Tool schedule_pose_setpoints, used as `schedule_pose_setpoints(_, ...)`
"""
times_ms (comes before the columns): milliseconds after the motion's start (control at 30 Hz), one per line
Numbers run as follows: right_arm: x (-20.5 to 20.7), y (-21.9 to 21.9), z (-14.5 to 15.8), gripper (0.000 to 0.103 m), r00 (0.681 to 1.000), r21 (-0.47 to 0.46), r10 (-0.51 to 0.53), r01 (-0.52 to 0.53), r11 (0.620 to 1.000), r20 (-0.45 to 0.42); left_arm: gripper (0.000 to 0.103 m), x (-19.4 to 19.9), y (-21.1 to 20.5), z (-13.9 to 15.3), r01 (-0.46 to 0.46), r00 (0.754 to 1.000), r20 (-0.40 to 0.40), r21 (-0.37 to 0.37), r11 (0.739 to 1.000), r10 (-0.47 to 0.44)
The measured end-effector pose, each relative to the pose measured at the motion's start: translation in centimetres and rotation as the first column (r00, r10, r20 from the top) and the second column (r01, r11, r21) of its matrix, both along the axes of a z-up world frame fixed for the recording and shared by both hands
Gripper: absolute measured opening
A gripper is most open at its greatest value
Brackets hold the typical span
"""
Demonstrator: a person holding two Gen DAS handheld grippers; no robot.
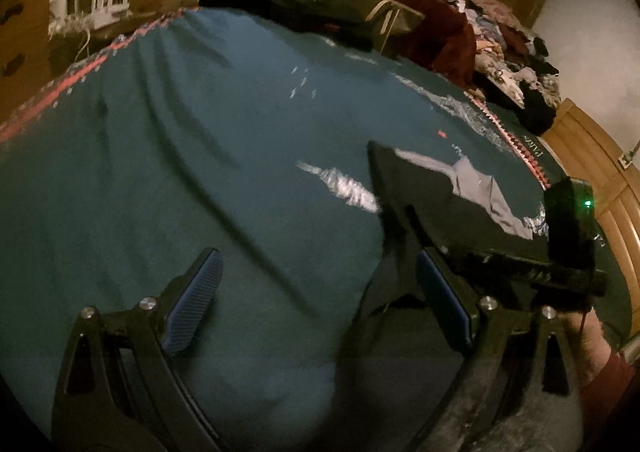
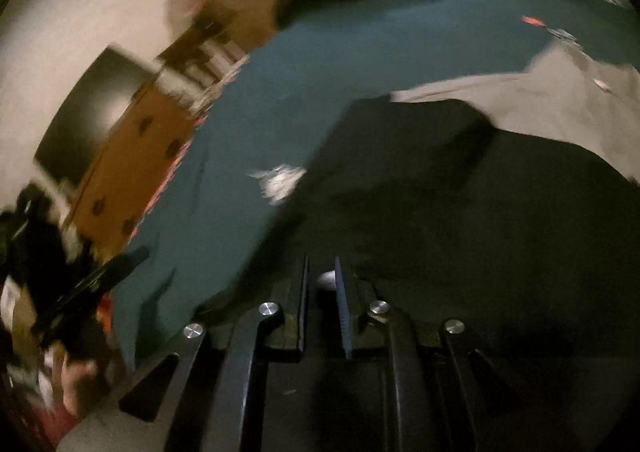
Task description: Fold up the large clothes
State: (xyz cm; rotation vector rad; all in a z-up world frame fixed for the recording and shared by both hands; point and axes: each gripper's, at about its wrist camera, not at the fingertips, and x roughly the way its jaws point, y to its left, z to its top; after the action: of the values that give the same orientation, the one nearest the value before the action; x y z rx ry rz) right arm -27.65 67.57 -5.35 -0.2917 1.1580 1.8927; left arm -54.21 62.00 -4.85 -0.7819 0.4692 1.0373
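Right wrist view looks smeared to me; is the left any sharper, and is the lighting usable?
Right wrist view: heavy motion blur, dresser streaked, dark garment nearly featureless. Left wrist view: sharper, dim, teal blanket creases readable, fisheye bending the edges.

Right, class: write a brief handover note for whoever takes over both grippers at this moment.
Left gripper: open, empty, above the teal bedspread.
Right gripper: nearly shut; it seems to pinch the dark garment, but blur hides the grip.
Garment lies on the bedspread's right side, a grey part showing.
Done: no finished fold visible.
Left: grip with the left too, then fold.
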Motion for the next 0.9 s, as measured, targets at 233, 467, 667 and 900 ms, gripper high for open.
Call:
schedule_pose_setpoints(233,-8.3,4.3,-2.1,0.015,0.968,-0.059,0.173,-0.165,0.985,0.182,0.096,-2.4,-0.8,-1.7,-0.080,0.994,0.073,-0.051,0.995,0.084)
schedule_pose_setpoints(467,-6.7,5.6,0.4,0.015,0.982,0.022,0.127,-0.131,0.991,0.137,0.096,-4.2,-1.5,-1.5,-0.082,0.993,0.078,-0.041,0.996,0.085)
schedule_pose_setpoints(667,-6.6,7.9,-2.2,0.018,0.981,-0.074,0.091,-0.079,0.994,0.173,0.096,-4.3,-2.8,-2.3,-0.064,0.995,0.072,-0.079,0.995,0.070)
schedule_pose_setpoints(900,-8.7,4.9,3.3,0.022,0.981,0.019,0.178,-0.179,0.984,0.075,0.096,-3.2,-5.1,-1.6,0.077,0.990,0.122,-0.098,0.992,-0.065)
